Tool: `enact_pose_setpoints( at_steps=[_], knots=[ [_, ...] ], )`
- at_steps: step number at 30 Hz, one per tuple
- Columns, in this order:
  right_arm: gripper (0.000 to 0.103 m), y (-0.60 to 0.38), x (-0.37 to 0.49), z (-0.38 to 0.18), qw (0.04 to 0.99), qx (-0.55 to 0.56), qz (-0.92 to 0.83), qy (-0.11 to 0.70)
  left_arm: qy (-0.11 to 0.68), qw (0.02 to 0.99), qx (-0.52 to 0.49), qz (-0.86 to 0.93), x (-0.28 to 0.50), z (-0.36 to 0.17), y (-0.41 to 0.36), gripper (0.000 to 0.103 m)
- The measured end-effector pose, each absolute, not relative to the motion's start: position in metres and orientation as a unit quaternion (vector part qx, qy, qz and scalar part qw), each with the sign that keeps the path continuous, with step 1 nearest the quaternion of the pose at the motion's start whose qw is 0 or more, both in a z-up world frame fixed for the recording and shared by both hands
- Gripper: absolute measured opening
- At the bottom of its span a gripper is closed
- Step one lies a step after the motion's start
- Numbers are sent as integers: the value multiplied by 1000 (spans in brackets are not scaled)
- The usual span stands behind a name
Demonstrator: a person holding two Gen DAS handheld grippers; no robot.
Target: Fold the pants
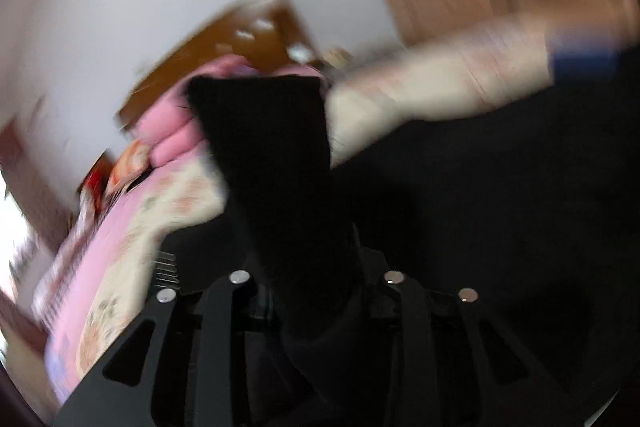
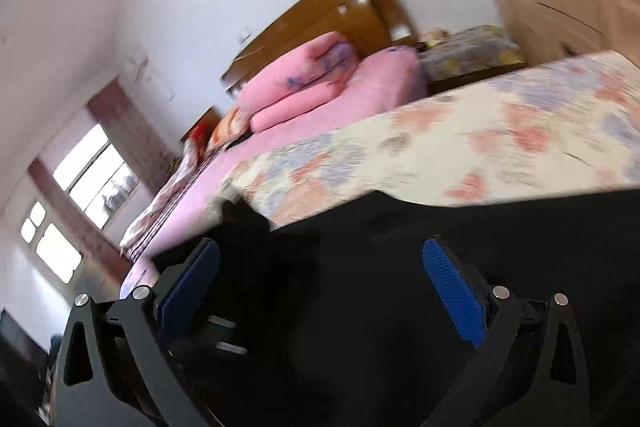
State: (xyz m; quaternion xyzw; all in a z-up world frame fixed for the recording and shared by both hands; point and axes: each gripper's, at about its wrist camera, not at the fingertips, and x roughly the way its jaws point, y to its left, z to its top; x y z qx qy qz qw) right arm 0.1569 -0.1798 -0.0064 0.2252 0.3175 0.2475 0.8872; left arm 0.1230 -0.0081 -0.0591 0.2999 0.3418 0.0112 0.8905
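Floral bedsheet (image 2: pixel 500 143), pink quilt (image 2: pixel 304 79) w/ wooden headboard (image 2: pixel 320 15) behind, window (image 2: pixel 96 175) at left.

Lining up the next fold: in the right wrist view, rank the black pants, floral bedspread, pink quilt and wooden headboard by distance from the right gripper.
1. Black pants, between the open right gripper.
2. Floral bedspread, just beyond.
3. Pink quilt, folded at the bed's far end.
4. Wooden headboard, against the wall.

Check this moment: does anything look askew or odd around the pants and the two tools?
Nothing damaged. The black pants stick up in a strip from the shut left tool, lifted off the floral bedspread. The right tool is open above the cloth. Both views are motion-blurred.
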Motion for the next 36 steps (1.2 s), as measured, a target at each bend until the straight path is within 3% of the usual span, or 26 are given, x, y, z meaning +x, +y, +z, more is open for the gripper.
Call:
enact_pose_setpoints(
  at_steps=[1,2,4,9,11,15,17,20,25,28,36],
  knots=[
    [99,-186,156,-9,888,227,240,320,329,881,340,15,119,-67,-19,40],
    [99,-194,153,-11,888,229,234,322,298,885,357,6,110,-65,-29,56],
    [99,-201,148,-15,886,235,232,327,311,895,316,-37,105,-57,-27,78],
    [99,-211,151,-33,858,273,260,349,365,905,173,-137,84,-15,25,83],
    [99,-206,153,-39,849,276,269,362,342,922,108,-145,64,12,68,97],
    [99,-178,148,-39,825,284,322,367,324,943,45,-59,45,24,149,96],
    [96,-164,145,-39,798,306,372,362,331,942,49,-30,39,14,173,82],
    [80,-135,148,-36,779,297,401,380,354,931,80,-29,39,-5,182,79],
    [70,-112,174,-61,776,268,354,447,359,924,128,-18,35,-36,182,81],
    [54,-113,174,-79,770,277,358,451,354,926,131,-23,38,-39,182,81],
    [53,-79,177,-61,786,210,372,447,349,925,147,-24,32,-32,175,84]
  ],
)
